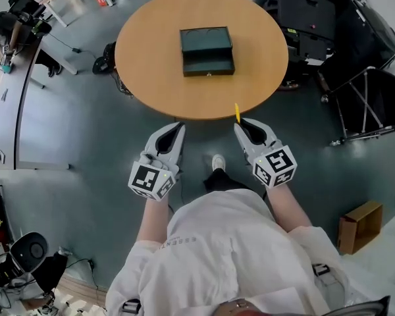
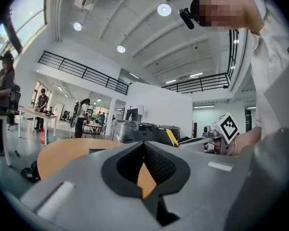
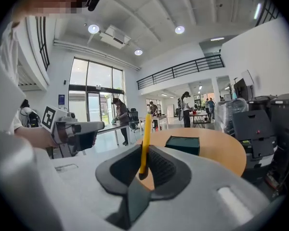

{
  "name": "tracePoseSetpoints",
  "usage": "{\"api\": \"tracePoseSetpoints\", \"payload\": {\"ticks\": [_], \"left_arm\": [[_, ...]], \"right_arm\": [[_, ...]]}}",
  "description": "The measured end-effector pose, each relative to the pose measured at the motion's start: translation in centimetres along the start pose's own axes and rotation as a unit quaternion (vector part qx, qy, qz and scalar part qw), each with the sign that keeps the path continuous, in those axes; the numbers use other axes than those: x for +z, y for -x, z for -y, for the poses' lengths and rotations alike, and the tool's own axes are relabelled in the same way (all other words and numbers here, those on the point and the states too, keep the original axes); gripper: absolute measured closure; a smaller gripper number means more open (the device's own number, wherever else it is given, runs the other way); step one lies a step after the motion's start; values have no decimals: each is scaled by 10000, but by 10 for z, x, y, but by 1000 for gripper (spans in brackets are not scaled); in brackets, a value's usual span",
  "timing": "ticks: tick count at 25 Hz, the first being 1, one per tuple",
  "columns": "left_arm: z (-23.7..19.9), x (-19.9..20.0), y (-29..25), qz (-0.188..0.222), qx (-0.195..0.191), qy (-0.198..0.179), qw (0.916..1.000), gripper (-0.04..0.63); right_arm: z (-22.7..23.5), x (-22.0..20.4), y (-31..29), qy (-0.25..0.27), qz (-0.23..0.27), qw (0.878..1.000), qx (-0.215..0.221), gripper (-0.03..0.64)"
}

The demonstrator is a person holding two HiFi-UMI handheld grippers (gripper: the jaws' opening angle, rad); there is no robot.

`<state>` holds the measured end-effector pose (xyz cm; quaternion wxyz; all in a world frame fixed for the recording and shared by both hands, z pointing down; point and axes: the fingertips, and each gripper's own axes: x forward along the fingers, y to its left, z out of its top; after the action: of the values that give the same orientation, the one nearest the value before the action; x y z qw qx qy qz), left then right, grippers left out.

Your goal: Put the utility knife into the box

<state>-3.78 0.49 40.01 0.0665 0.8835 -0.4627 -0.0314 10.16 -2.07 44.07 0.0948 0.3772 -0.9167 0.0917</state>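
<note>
Transport step, judged. The right gripper (image 3: 143, 170) is clenched on the slim yellow utility knife (image 3: 145, 138), near the round wooden table (image 1: 151, 38). The left gripper (image 2: 144, 146) is closed, empty. Next: reach forward to the open dark-green box (image 1: 207, 51), mid-table.

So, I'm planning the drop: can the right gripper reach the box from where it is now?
Probably, with a forward reach. The right gripper, holding the utility knife, hangs just short of the table; the box lies open mid-table, nothing between them.
</note>
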Motion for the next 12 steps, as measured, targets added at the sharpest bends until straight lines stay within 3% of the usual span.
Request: {"api": "tracePoseSetpoints", "payload": {"ticks": [6,12], "left_arm": [[-40,24,-64,163,299,-178,9993,588],[-63,20,-108,106,443,-119,9989,588]], "right_arm": [[70,32,-50,126,101,9997,167,578],[117,35,-90,166,-58,9994,308,578]]}}
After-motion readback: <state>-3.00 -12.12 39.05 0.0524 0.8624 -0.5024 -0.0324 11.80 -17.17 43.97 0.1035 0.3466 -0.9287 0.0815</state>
